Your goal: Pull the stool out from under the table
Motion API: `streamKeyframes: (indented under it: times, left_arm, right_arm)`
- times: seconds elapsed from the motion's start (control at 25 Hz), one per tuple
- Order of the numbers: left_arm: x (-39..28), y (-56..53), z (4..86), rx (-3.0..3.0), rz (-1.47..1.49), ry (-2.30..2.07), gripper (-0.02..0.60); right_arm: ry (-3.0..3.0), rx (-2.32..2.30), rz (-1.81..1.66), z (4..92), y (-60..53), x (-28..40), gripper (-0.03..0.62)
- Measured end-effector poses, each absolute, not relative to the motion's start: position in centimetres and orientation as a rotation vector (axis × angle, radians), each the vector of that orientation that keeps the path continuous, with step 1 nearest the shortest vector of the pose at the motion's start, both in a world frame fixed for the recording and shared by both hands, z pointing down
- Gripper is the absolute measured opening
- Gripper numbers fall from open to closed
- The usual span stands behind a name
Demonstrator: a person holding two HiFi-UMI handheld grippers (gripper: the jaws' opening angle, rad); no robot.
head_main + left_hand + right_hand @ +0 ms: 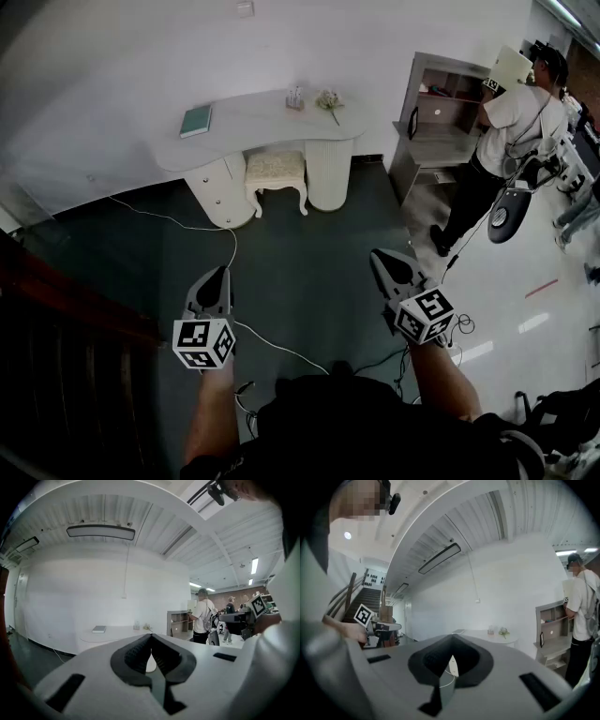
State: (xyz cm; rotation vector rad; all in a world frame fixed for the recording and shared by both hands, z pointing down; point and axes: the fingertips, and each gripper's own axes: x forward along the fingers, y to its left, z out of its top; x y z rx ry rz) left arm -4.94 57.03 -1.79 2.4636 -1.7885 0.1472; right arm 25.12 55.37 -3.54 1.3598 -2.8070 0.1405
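Note:
The cream stool (276, 173) with a patterned seat stands tucked under the white curved table (262, 127), between the table's two pedestals, against the far wall. My left gripper (217, 273) and right gripper (381, 256) are held out level over the dark floor, well short of the stool, both shut with nothing between their jaws. In the left gripper view the left gripper (151, 637) has its pads closed together and the table (112, 633) shows far ahead. The right gripper (451, 640) looks the same in its own view, with the table (487, 635) beyond. Both sets of jaws hide the stool.
A teal book (196, 121), small bottles (294, 97) and a flower sprig (328, 101) lie on the table. A white cable (228, 242) runs across the floor. A grey shelf unit (436, 122) and a person (506, 131) stand at the right. Dark stairs (56, 328) border the left.

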Motion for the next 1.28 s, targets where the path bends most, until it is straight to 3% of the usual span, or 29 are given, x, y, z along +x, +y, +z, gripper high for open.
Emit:
streamKeyframes:
  times: [0.96,1.28]
  left_arm:
    - [3.9,58.5,1.3,2.373,0.219,-1.747,0.011]
    - [3.5,56.8,3.5,2.311,0.218,-1.742,0.011]
  right_arm:
    - [-2.873,1.146,0.262,0.3,55.9,30.2,0.005]
    - [-2.834,1.126,0.352,2.3,54.2,30.3,0.005]
